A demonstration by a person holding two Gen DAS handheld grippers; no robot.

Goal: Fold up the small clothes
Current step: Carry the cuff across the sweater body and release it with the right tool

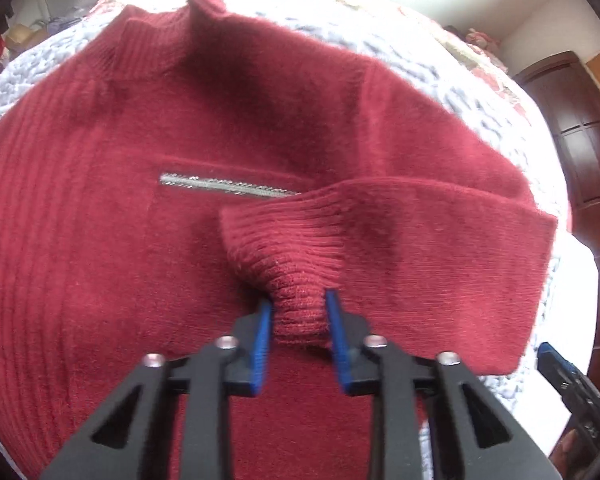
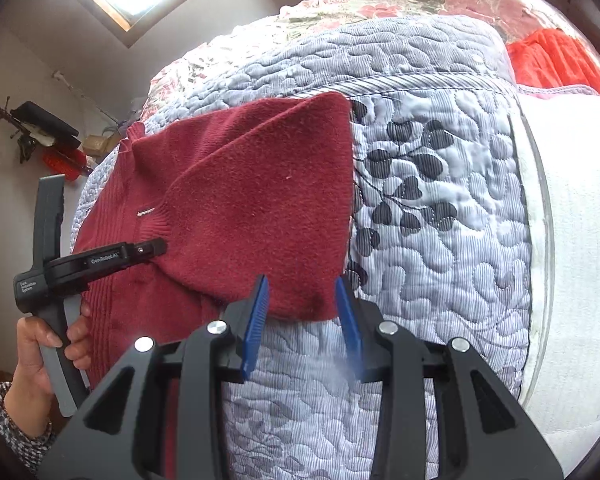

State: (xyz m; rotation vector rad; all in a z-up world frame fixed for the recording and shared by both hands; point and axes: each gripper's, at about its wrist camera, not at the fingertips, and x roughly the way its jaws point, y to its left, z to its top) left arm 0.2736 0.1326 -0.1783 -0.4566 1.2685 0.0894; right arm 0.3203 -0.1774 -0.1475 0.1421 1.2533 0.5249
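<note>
The left gripper (image 1: 298,312) has its jaws partly closed, pinching the ribbed cuff (image 1: 300,312) of the red sweater (image 1: 100,220). The right gripper's (image 2: 302,300) jaws stand wide apart, empty, at the folded sleeve's (image 2: 268,208) edge. The sweater lies on the quilted bed (image 2: 440,208); its hem is cut off.

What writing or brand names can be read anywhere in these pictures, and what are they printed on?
"GenRobot.AI": white print on the black body of the left gripper, seen from the right wrist view; small, so the spelling is uncertain.
"Data Acquisition System": my best reading of the three-line label on its handle; very small.
The red sweater shows no writing.
</note>
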